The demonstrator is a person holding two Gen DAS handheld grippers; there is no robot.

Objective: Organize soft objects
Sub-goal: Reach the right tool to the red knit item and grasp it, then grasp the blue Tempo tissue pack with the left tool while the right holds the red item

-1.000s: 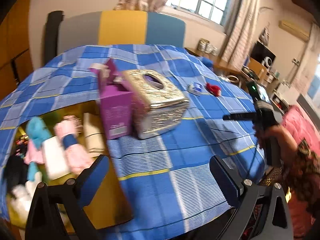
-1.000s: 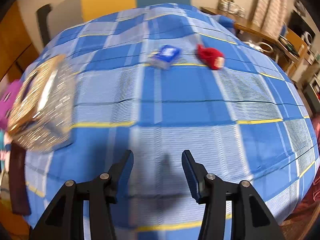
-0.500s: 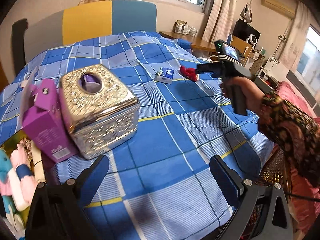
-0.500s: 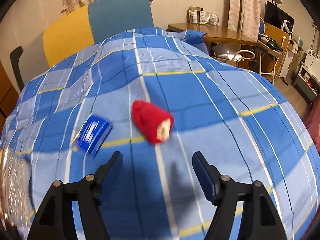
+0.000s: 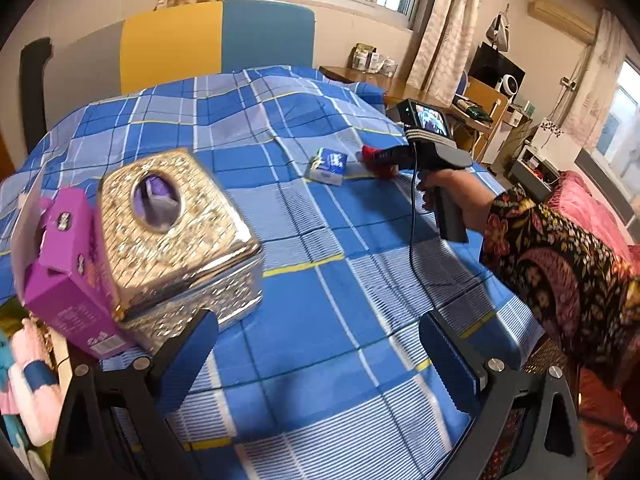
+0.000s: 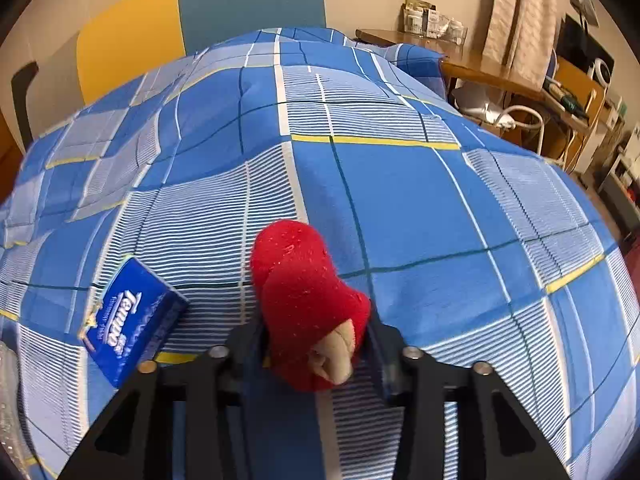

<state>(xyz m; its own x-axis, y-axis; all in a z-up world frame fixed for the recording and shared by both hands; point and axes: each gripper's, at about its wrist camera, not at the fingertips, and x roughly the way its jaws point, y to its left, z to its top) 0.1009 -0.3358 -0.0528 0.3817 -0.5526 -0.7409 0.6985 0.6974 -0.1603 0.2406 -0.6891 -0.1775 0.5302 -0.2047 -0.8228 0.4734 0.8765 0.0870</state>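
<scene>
A small red plush toy point(image 6: 308, 296) with a tan end lies on the blue checked cloth point(image 6: 400, 200). My right gripper point(image 6: 316, 344) has its fingers on both sides of the toy, close against it; whether it is squeezed I cannot tell. In the left wrist view the right gripper point(image 5: 380, 156) reaches the red toy point(image 5: 370, 152) at the far side of the table. My left gripper point(image 5: 320, 356) is open and empty, above the near part of the cloth. Several soft toys point(image 5: 24, 380) lie in a box at the left edge.
A blue tissue pack point(image 6: 132, 320) lies just left of the red toy, also seen in the left wrist view point(image 5: 328, 164). A gold tissue box point(image 5: 172, 232) and a purple carton point(image 5: 68, 272) stand at left. A yellow and blue chair point(image 5: 216, 40) is behind the table.
My right gripper has moved forward across the table until the red toy sits between its fingers, and the fingers have narrowed. The left gripper has swung right, away from the toy box.
</scene>
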